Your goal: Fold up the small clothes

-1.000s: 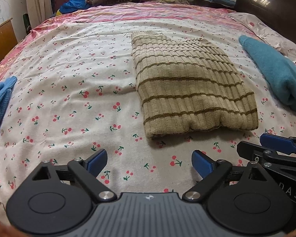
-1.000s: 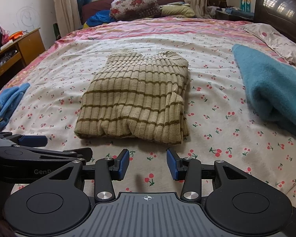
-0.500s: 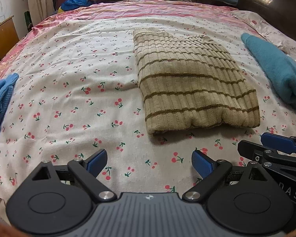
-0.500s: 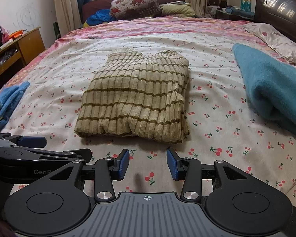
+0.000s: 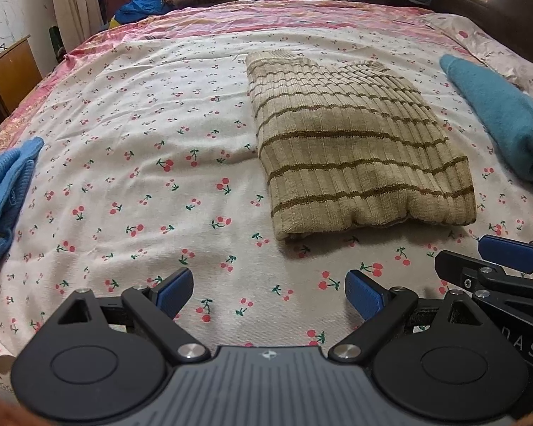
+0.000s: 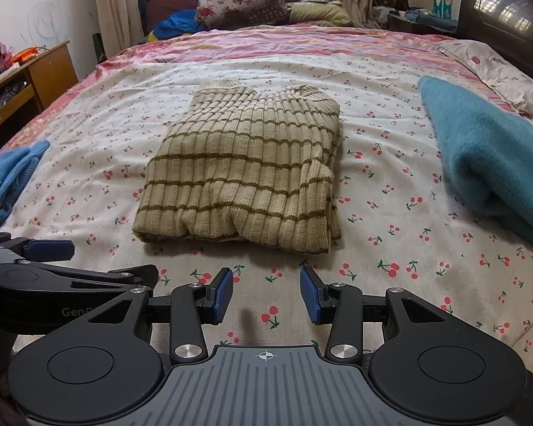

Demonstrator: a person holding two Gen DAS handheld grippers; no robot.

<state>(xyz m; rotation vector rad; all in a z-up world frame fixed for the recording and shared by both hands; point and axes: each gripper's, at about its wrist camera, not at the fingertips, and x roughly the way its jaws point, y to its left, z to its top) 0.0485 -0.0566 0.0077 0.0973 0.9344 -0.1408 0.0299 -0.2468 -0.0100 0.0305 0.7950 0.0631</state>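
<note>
Where folded, beige striped sweater (image 6: 245, 174), ribbed, rectangular

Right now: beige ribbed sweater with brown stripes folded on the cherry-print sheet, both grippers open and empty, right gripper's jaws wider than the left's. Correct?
One error: the left gripper has the wider jaws, as the two wrist views show; the right gripper stands narrower. The rest holds: the beige ribbed sweater with brown stripes lies folded on the cherry-print sheet, both grippers empty.

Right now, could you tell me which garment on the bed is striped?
The folded beige sweater in the middle; the blue garment and teal one are plain.
</note>
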